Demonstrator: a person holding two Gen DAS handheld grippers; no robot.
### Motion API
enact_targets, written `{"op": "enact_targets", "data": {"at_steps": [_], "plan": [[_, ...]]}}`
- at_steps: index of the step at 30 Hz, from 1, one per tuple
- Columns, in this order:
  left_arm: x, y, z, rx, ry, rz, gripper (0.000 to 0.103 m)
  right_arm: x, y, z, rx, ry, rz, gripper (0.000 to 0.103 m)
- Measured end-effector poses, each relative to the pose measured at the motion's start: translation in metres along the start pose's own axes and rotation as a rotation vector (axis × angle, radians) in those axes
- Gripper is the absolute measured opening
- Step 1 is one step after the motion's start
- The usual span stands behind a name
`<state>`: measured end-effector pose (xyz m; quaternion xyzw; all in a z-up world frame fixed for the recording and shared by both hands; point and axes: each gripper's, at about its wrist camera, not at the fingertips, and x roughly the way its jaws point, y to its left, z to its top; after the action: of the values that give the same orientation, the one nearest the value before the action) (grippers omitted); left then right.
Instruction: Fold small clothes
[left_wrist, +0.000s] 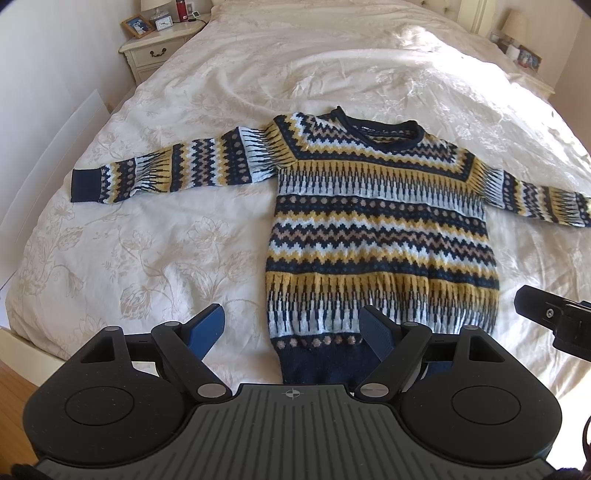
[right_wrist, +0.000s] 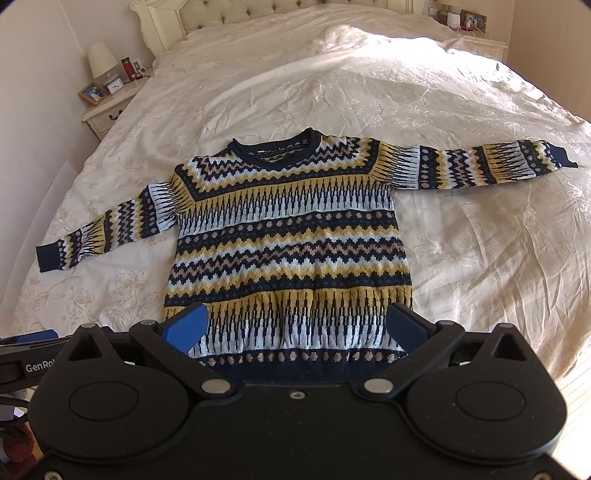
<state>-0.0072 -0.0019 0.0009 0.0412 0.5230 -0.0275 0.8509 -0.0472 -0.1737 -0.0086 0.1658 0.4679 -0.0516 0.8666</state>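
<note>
— Cream floral bedspread (left_wrist: 140, 236) covers the whole bed; where does your sweater (left_wrist: 376, 229) lie?

— Flat on it, front up, collar away from you, navy hem nearest you, both sleeves spread out to the sides.

— And your left tool (left_wrist: 291, 328)?

— Its blue fingers (left_wrist: 208, 325) stand wide apart with nothing between them. It hangs over the hem's left corner: one finger above bare bedspread, the other above the knit.

— Your right tool (right_wrist: 295, 326)?

— Spread just as wide, gripping nothing, over the lower body of the sweater with the hem band below it.

— Anything else?

— You can see a nightstand (left_wrist: 159, 48) with a framed photo (left_wrist: 138, 26) and a small clock (left_wrist: 163, 23) at the bed's far left.
</note>
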Motion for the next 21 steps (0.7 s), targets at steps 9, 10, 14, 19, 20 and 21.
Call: {"op": "enact_targets", "data": {"at_steps": [9, 10, 14, 19, 20, 21], "plan": [[0.0016, -0.0006, -0.0001, -0.002, 0.000, 0.002, 0.080, 0.0034, 0.0023, 0.0008, -0.002, 0.005, 0.008, 0.102], [0.0015, -0.0009, -0.0008, -0.003, 0.000, 0.001, 0.080, 0.0036, 0.0025, 0.0009, -0.002, 0.005, 0.008, 0.102], [0.0008, -0.0030, -0.0044, -0.004, 0.000, -0.001, 0.080, 0.0038, 0.0024, 0.0014, -0.001, 0.005, 0.008, 0.102], [0.0024, 0.0000, 0.0003, -0.001, 0.001, -0.001, 0.080, 0.0050, 0.0038, 0.0013, -0.001, 0.004, 0.010, 0.102], [0.0027, -0.0004, -0.0003, -0.001, 0.001, -0.001, 0.080, 0.0050, 0.0039, 0.0013, 0.000, 0.004, 0.010, 0.102], [0.0025, 0.0000, 0.0003, -0.001, 0.001, 0.000, 0.080, 0.0050, 0.0039, 0.0013, 0.000, 0.004, 0.010, 0.102]]}}
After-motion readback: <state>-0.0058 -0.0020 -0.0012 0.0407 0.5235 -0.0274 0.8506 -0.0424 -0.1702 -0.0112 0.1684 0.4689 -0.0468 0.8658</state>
